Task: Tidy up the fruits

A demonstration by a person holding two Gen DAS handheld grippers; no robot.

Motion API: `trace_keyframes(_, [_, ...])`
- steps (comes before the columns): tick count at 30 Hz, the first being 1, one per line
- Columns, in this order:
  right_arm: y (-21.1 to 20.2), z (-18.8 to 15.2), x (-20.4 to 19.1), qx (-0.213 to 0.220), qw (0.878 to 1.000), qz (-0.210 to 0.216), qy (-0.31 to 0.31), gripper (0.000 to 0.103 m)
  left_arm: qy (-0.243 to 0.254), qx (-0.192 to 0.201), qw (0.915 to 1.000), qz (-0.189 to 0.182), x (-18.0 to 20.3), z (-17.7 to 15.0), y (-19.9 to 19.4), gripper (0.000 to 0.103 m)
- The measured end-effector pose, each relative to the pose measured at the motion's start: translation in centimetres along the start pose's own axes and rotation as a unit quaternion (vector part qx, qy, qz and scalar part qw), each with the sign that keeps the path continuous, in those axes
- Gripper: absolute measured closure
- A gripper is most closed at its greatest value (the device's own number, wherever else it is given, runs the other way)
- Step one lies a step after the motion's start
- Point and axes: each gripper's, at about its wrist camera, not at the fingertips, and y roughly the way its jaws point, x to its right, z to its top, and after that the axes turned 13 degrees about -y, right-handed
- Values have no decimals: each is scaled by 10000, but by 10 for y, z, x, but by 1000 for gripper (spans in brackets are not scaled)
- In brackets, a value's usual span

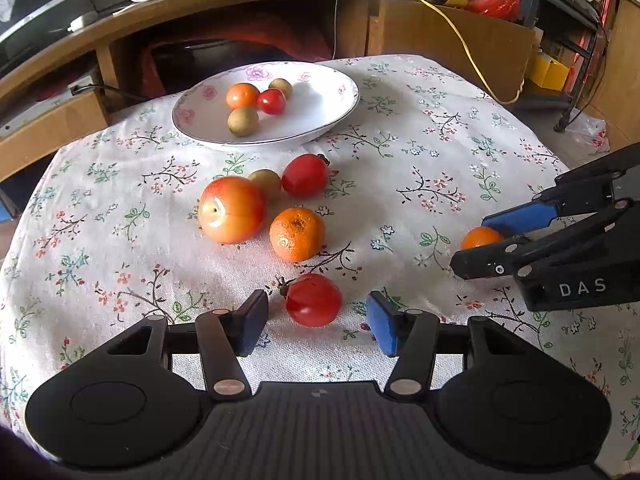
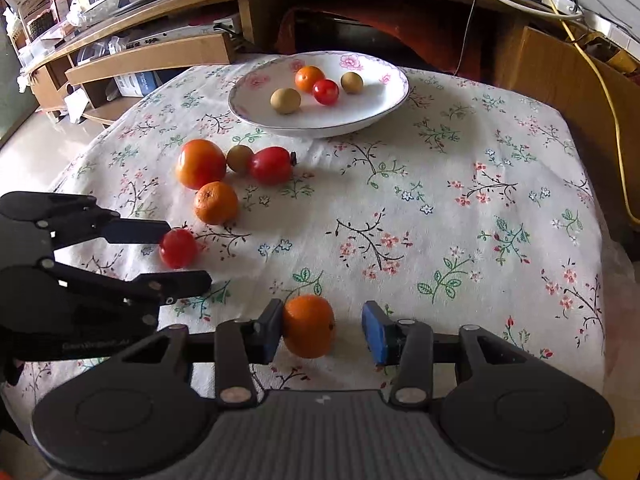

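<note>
My left gripper (image 1: 318, 326) is open around a red tomato (image 1: 313, 300) on the floral cloth, with a gap at each pad. In the right wrist view the same gripper (image 2: 182, 256) straddles that tomato (image 2: 178, 248). My right gripper (image 2: 324, 330) is open around a small orange (image 2: 309, 326); its left pad touches the fruit and its right pad stands clear. From the left wrist view that gripper (image 1: 486, 240) brackets the orange (image 1: 480, 238). At the back, a flowered white plate (image 1: 320, 120) holds an orange, a tomato and two brown fruits.
Loose on the cloth before the plate lie an apple (image 1: 232, 210), a mandarin (image 1: 297, 234), another red tomato (image 1: 305, 176) and a brown fruit (image 1: 265, 182). A wooden desk (image 1: 200, 4) with cables rises behind the table. The cloth drops off at the table's edges.
</note>
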Motion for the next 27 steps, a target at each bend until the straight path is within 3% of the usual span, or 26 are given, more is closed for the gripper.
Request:
trace_keyframes(2, [1,1,-2,-47,10000,-20,-21,62,1,21,10000,-18,0,-1,-1,48])
trace_keyframes(7, [1,1,-5,-113,9999,-21,-46,62,-22,-8,10000,0,2,1,-1,66])
trace_keyframes(16, [-2,1,-4,-108,9999,-29,35,62,-87,-56,9999,-14,2,3,-3,67])
trace_keyframes(27, [-9,14,-3,150,9998,-29,95,62,-208,190,9994,-208,7,16,-17,67])
